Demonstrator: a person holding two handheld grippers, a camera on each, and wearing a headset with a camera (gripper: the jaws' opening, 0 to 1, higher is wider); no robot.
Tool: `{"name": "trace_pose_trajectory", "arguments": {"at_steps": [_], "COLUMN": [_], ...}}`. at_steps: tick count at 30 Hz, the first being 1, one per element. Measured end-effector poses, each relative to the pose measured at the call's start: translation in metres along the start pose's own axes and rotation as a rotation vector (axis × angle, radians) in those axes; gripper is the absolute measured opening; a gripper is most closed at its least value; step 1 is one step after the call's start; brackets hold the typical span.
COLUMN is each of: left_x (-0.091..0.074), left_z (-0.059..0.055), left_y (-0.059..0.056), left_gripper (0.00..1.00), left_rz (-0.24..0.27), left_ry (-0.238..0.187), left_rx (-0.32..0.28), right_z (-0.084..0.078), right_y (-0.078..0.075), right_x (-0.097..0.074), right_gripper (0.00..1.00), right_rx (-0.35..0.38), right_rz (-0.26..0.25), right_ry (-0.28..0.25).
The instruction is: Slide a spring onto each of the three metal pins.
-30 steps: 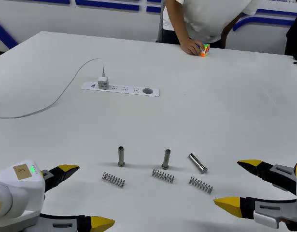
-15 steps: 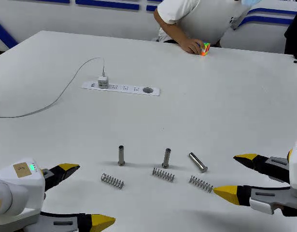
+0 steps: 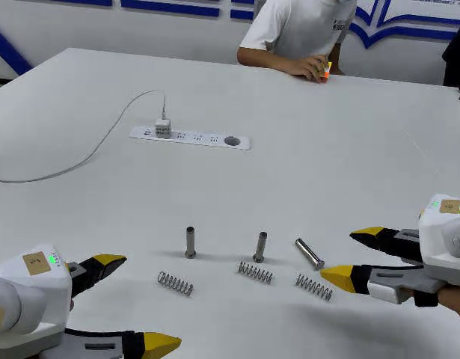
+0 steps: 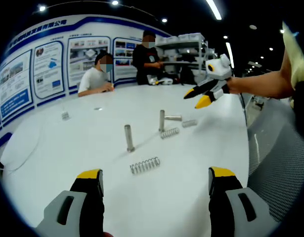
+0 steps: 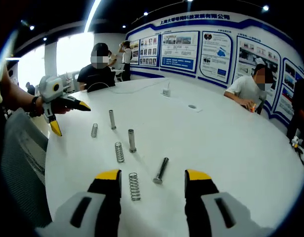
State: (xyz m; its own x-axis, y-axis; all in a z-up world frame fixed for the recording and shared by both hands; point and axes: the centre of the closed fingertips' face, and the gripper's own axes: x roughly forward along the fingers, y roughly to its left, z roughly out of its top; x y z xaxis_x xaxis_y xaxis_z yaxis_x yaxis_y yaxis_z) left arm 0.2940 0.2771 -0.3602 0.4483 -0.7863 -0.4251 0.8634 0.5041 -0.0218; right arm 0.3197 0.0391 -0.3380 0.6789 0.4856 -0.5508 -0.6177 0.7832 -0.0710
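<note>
Head view: right hand-held gripper [image 3: 337,253] hovers near rightmost spring [image 3: 313,286]; both it and left hand-held gripper [image 3: 151,301] gape.

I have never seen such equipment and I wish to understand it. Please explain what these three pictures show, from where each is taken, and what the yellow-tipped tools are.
No robot is here. A person holds a hand tool with two yellow-tipped jaws in each hand: the left gripper and the right gripper. Both are open and hold nothing. The rectangular picture comes from a camera on the person's head. The two round pictures come from cameras riding on the grippers, looking along their jaws. On the white table are three silver metal pins: a left pin and a middle pin standing upright, and a right pin lying on its side. Near each lies a coiled wire spring: left spring, middle spring, right spring. Farther back lies a white power strip.
</note>
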Motion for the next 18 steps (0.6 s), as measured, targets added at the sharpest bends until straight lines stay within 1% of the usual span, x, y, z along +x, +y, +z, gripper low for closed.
{"name": "trace_pose_trajectory", "arguments": {"at_steps": [4,7,11,13,15,18], "left_x": [0.000,0.000,0.000,0.001,0.001,0.001], "left_z": [0.000,-0.001,-0.002,-0.002,-0.002,-0.003], "left_y": [0.000,0.000,0.000,0.001,0.001,0.001], "left_gripper": [0.89,0.89,0.89,0.89,0.89,0.88], "left_rz": [-0.002,-0.002,-0.003,-0.002,-0.002,-0.003], "left_ry": [0.001,0.003,0.004,0.005,0.004,0.005], "left_rx": [0.000,0.000,-0.001,-0.002,-0.004,-0.003], "right_z": [-0.003,-0.001,0.004,0.004,0.004,0.004], "right_y": [-0.008,-0.014,-0.016,-0.018,-0.020,-0.022], "right_x": [0.011,0.017,0.026,0.032,0.037,0.043], "right_gripper": [0.48,0.46,0.44,0.44,0.42,0.38], "right_rx": [0.012,0.014,0.012,0.015,0.009,0.020], "right_rz": [-0.015,-0.025,-0.035,-0.039,-0.048,-0.053], "right_ry": [0.040,0.055,0.067,0.085,0.096,0.110]}}
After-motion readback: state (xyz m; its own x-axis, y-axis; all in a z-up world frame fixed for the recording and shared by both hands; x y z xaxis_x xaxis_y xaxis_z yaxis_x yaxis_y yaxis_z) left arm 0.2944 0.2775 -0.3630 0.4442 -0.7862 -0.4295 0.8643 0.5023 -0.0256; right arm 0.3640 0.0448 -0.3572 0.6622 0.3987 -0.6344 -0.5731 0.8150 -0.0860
